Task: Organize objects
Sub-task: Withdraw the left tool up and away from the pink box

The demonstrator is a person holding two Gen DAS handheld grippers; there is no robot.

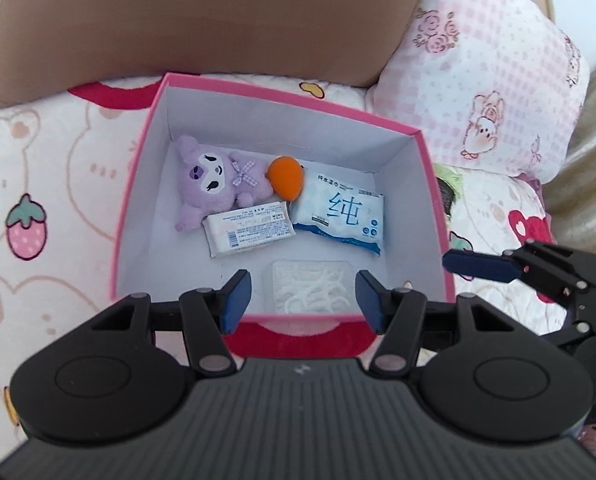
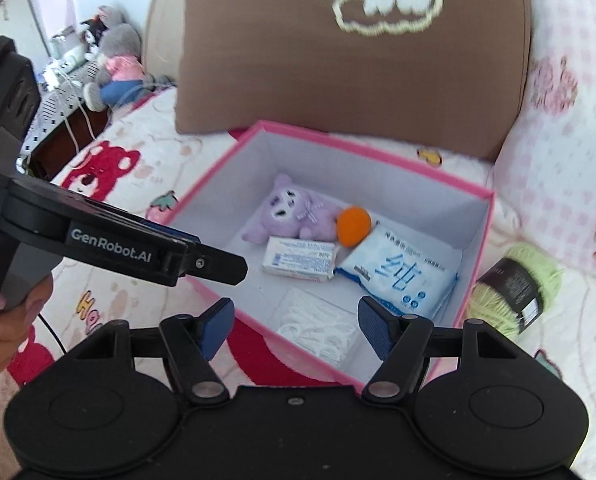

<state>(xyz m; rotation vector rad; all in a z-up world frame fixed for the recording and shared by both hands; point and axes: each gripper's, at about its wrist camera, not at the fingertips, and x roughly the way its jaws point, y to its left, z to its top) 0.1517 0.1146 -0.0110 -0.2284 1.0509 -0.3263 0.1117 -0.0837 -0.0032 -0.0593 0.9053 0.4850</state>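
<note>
Green yarn skein point(image 2: 516, 286) lies on bed just right of pink box point(image 2: 474, 280), outside it, long axis running near-left to far-right. Right gripper point(image 2: 294, 326) nearer, jaws wide, empty. Left gripper point(image 1: 302, 300) wide, empty, over box.

1. A bed point(image 1: 58, 184) carries everything; its cover is pale with printed bears, strawberries and red bear faces.
2. A pink box point(image 1: 426, 184) with a white inside sits on the cover, open at the top.
3. A brown cushion point(image 1: 202, 20) stands at the head of the bed, just behind the box.
4. A pink checked pillow point(image 1: 498, 80) lies beside the cushion.
5. A ball of green yarn point(image 2: 514, 284) with a dark label lies on the cover just beside the box's right wall.
</note>
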